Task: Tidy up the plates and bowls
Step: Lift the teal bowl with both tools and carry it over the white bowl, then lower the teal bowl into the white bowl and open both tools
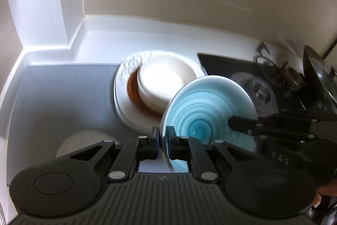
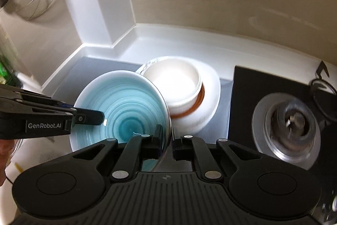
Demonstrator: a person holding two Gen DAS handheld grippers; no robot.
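One blue swirl plate is held tilted over the grey mat, its rim pinched by both the left gripper and the right gripper. At its 11 o'clock, one white bowl sits on one white plate.

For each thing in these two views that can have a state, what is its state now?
blue plate: tilted, held at two rim spots.
left hand-held gripper: shut on the blue plate's rim.
right hand-held gripper: shut on the blue plate's rim.
cream bowl: leaning, inside the white plate.
white plate: lying on the grey mat.
gas burner: no flame seen.
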